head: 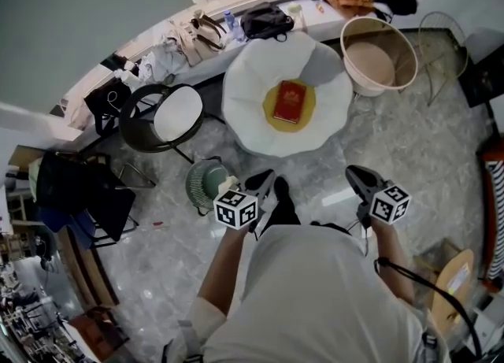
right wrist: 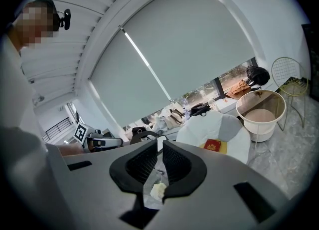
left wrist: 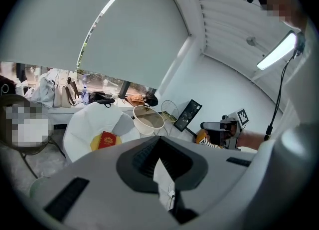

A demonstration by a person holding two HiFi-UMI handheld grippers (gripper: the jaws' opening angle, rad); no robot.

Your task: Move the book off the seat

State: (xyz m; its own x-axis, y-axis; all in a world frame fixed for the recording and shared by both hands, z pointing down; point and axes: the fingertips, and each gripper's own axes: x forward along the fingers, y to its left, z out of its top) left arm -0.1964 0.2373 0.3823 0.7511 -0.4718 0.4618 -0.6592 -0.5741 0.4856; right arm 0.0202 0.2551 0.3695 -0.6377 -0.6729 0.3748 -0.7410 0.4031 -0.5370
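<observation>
A red book [head: 289, 101] lies flat on the yellow cushion [head: 272, 117] of a white petal-shaped seat [head: 252, 86]. Both grippers hang in front of the person's body, well short of the seat. My left gripper [head: 261, 183] is shut and holds nothing. My right gripper [head: 357, 175] is shut and empty too. In the left gripper view the book [left wrist: 107, 139] shows far beyond the closed left gripper [left wrist: 158, 146]. The right gripper view has the book [right wrist: 214, 145] to the right of and beyond the right gripper [right wrist: 160, 156].
A beige round tub [head: 379, 55] stands right of the seat, with a wire stool [head: 441, 38] behind it. A black-framed chair with a white seat [head: 170, 116] stands to the left. A green round object [head: 206, 183] sits near the left gripper. Bags [head: 264, 19] line the window ledge.
</observation>
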